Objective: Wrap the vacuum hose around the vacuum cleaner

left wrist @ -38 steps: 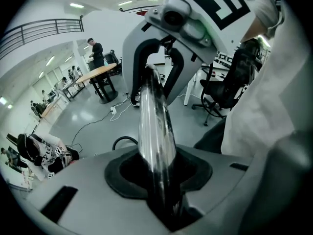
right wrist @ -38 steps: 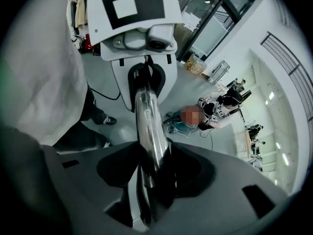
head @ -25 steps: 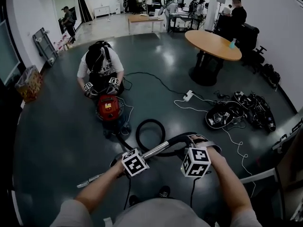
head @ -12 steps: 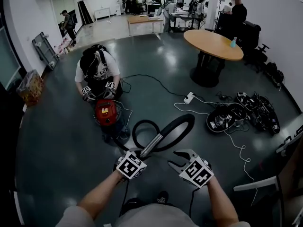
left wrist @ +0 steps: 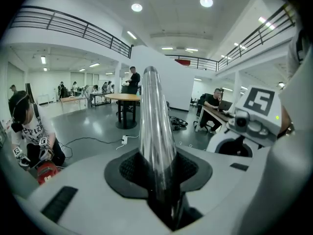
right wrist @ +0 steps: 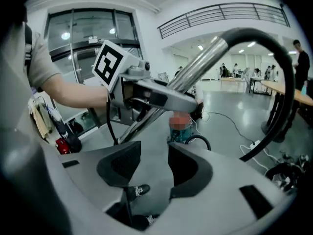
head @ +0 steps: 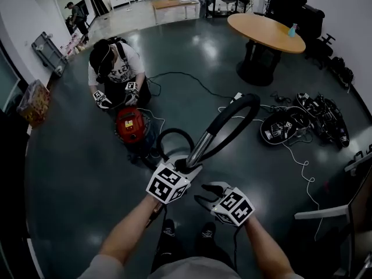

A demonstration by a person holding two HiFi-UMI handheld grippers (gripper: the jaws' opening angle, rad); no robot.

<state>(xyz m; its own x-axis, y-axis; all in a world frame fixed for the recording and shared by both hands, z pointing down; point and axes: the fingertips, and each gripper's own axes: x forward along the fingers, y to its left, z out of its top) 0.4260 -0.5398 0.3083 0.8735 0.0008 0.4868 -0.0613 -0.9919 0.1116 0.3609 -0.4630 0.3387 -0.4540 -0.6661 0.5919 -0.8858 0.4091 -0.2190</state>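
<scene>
Left tongs (head: pixel 187 166): clamped on the metal wand (head: pixel 200 147); in the left gripper view the shiny tube runs up from between the pads (left wrist: pixel 193 168).
Right tongs (head: pixel 203 193): jaws wide apart with nothing between them, just beside the left one and below the wand.
Hose (head: pixel 235 118): black, it arcs off the wand's raised top end, then drops to a loop on the floor (head: pixel 75 167) beside the machine.
Vacuum cleaner (head: pixel 131 125): red, on the floor well ahead of you, with a crouching person (head: pixel 113 68) just behind it.
Handling: the wand looks stiff and slick, so it may twist in your pads. The hose looks soft and springy and will likely try to uncoil.
Where to grip: probably take the hose just past the wand joint with your free tongs.
</scene>
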